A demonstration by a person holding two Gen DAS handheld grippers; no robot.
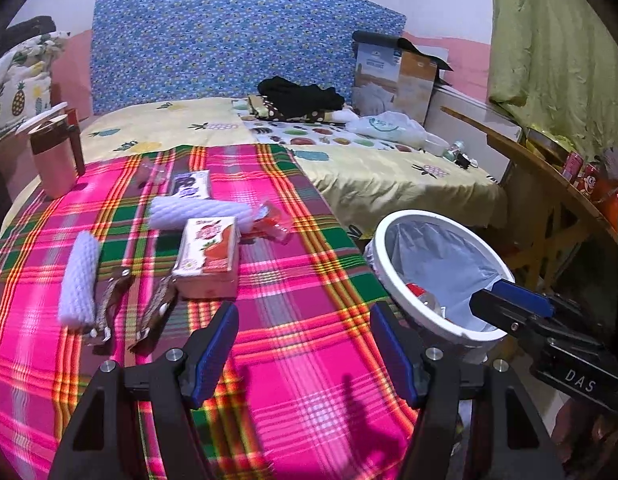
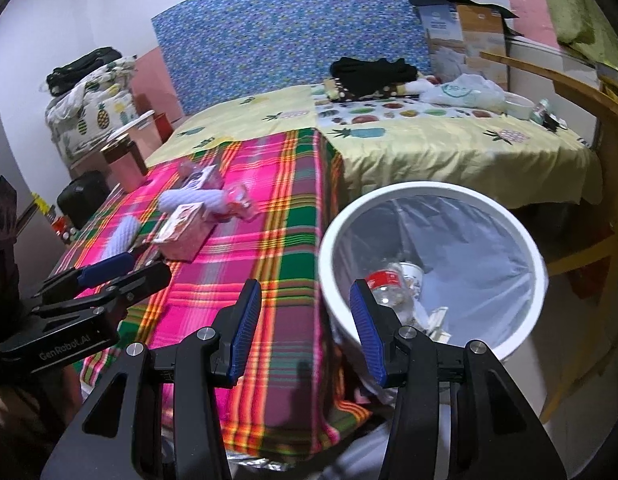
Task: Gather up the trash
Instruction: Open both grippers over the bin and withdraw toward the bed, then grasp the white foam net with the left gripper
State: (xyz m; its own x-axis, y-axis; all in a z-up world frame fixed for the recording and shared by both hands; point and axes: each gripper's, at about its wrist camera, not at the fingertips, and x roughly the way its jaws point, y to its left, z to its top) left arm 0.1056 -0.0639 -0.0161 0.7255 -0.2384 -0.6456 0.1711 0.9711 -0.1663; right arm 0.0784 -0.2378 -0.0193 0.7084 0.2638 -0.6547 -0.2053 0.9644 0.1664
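Note:
Trash lies on the pink plaid cloth [image 1: 309, 280]: a juice carton [image 1: 209, 256], two white foam net sleeves [image 1: 79, 280] [image 1: 201, 210], brown wrappers [image 1: 113, 304], a red wrapper [image 1: 273, 220] and a small dark-printed carton [image 1: 189, 184]. My left gripper [image 1: 303, 356] hovers open over bare cloth, short of the carton, nothing between its fingers. The white lined bin [image 2: 429, 191] stands beside the cloth's right edge, holding a crushed bottle [image 2: 389, 284] and paper scraps. My right gripper [image 2: 307, 332] is open and empty by the bin's near rim. Each gripper shows in the other's view [image 1: 497, 300] [image 2: 145, 266].
A pink lidded tumbler [image 1: 55, 160] stands at the cloth's far left corner. Behind lies a bed with a yellow fruit-print sheet [image 1: 389, 176], black clothes [image 1: 301, 94], a plastic bag and a cardboard box [image 1: 393, 76]. A wooden table [image 1: 549, 168] flanks the bin on the right.

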